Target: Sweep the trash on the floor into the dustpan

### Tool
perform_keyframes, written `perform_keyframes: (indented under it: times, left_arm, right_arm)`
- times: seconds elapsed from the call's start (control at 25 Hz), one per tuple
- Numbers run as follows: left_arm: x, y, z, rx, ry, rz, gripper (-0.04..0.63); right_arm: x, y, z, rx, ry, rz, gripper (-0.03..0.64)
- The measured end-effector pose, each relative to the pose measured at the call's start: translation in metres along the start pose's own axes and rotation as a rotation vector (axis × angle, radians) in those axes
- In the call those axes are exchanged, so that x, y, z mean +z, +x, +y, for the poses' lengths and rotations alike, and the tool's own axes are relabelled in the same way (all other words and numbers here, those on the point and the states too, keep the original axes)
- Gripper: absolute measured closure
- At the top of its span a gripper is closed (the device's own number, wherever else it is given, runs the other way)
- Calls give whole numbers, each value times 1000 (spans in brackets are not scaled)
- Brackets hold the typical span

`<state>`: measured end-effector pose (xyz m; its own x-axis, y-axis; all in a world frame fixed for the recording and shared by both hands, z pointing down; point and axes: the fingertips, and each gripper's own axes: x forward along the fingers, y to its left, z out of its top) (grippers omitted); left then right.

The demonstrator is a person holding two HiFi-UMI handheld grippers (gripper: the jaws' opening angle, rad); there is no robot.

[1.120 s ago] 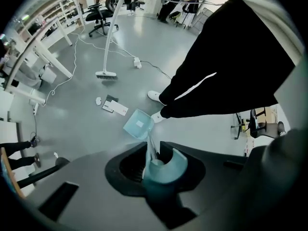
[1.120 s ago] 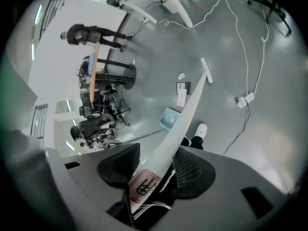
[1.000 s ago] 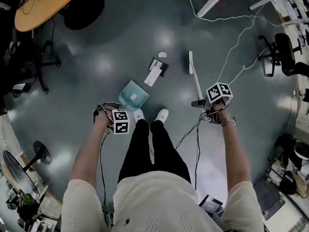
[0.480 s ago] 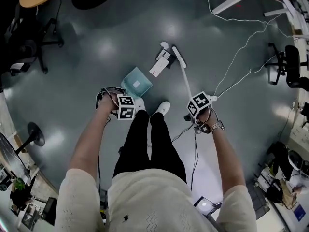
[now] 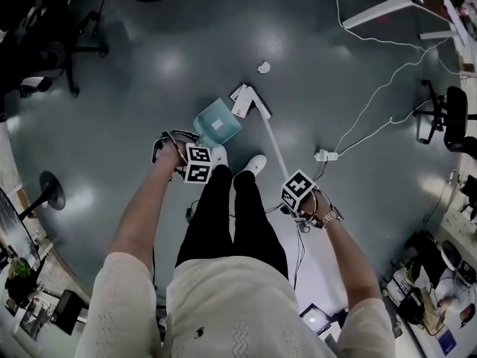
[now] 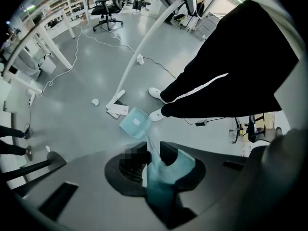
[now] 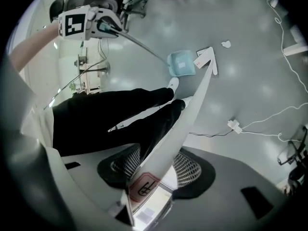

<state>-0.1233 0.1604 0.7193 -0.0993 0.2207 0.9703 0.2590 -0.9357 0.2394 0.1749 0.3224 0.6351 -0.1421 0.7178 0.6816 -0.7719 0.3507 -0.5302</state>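
A teal dustpan [image 5: 216,123] rests on the grey floor in front of the person's shoes. My left gripper [image 5: 195,159] is shut on its long handle [image 6: 166,170]. My right gripper [image 5: 297,193] is shut on a white broom handle [image 7: 192,109]. The broom head [image 5: 256,101] lies just right of the dustpan's mouth. Flat white cards [image 5: 239,98] lie between the broom head and the dustpan [image 6: 134,122], touching its edge. A crumpled paper ball [image 5: 263,67] lies alone farther out, beyond the broom head [image 7: 212,64].
A white power adapter [image 5: 325,155] with trailing cables lies on the floor to the right. Office chairs [image 5: 453,118] stand at the right and the top left. White desk legs [image 5: 376,6] are at the top right. A floor fan [image 5: 49,192] stands left.
The broom head has swept left across the floor and pushed the white cards against the dustpan. My right gripper has come back toward the body. The paper ball stayed behind.
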Motion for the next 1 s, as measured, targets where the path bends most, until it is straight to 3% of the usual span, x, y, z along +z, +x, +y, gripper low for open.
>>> perform_keyframes:
  times: [0.24,0.48,0.76,0.88,1.0]
  left_arm:
    - [-10,4,-10,11,-1,-4,503]
    - [-17,7,-16,25,0,-8,503]
    - [-45,1,-17,51,-50,-3,503]
    - [-65,-2,-14,79,-48,15,503]
    - [-80,-3,-8,100,-19,34,503]
  right_arm:
    - [-4,-1,43,104,-56,37,399]
    - [-11,3,64,83,-180,81,400]
    - [-7,-35,92,394,-25,-94,400]
    - [-5,-55,81,397,22,-158,400]
    - [1,-70,52,301,57,-190,400]
